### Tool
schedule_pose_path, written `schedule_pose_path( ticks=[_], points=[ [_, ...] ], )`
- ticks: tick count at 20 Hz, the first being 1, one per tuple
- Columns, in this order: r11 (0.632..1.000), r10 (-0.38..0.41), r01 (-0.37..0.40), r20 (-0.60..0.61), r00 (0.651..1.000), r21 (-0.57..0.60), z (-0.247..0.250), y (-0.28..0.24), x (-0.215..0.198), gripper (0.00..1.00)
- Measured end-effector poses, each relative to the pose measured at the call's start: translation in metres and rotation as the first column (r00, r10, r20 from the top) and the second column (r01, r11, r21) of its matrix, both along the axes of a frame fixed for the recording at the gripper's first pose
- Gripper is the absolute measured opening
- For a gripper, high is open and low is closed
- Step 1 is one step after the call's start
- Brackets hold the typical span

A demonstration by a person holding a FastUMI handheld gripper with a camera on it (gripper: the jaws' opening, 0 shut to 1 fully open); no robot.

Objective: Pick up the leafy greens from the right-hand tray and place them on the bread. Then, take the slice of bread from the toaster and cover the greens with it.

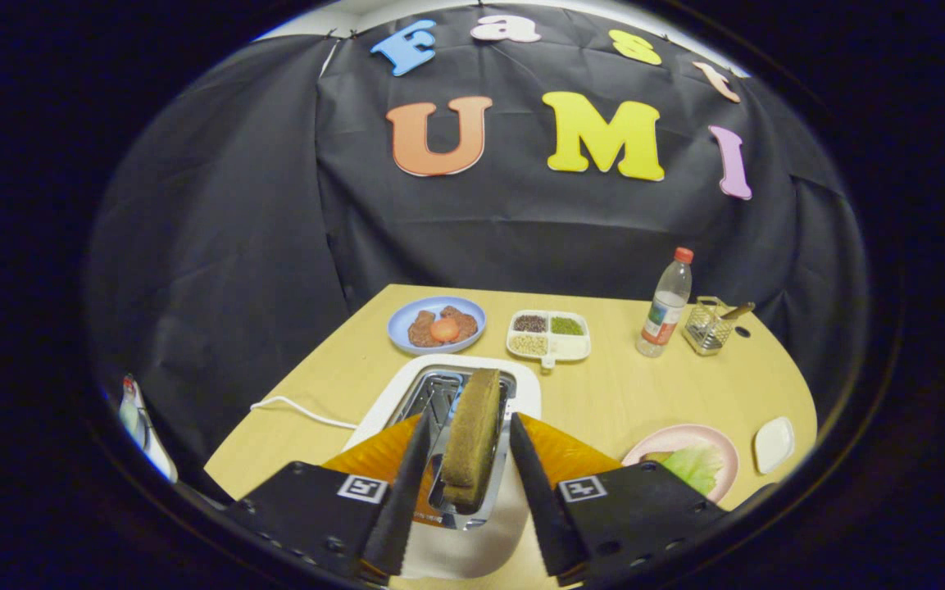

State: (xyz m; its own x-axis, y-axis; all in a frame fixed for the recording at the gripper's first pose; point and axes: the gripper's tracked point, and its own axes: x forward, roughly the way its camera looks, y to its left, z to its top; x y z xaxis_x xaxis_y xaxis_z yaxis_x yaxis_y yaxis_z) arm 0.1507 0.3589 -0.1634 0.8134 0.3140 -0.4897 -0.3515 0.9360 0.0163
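A brown slice of bread [472, 434] stands upright in a slot of the white toaster [521, 393]. My gripper [470, 424] is open, with the slice between its two fingers and a narrow gap showing on each side of the bread. To the right of the toaster, a leafy green [695, 467] lies on a pink plate [685, 434]. The right finger's mount hides part of that plate, so what lies under the green is unclear.
Beyond the toaster stand a blue plate [406, 319] of brown patties with an orange round piece, and a white divided tray [574, 348] of seeds. A bottle [666, 305], a wire holder [708, 328] and a small white dish [773, 444] are at the right. A white cord [300, 411] trails left.
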Motion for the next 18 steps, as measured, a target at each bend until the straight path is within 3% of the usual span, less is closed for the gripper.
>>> schedule_pose_path(
  ticks=[3,4,7,18],
  points=[
    [1.000,-0.007,0.007,0.001,1.000,0.008,-0.001,0.000,-0.001,0.23],
    [1.000,-0.004,0.004,0.010,1.000,0.009,0.000,0.000,-0.001,0.19],
    [1.000,-0.008,0.008,0.021,1.000,0.025,0.006,-0.003,-0.004,0.15],
    [0.988,-0.014,-0.012,0.163,0.987,0.154,0.096,-0.026,-0.040,0.14]
  ],
)
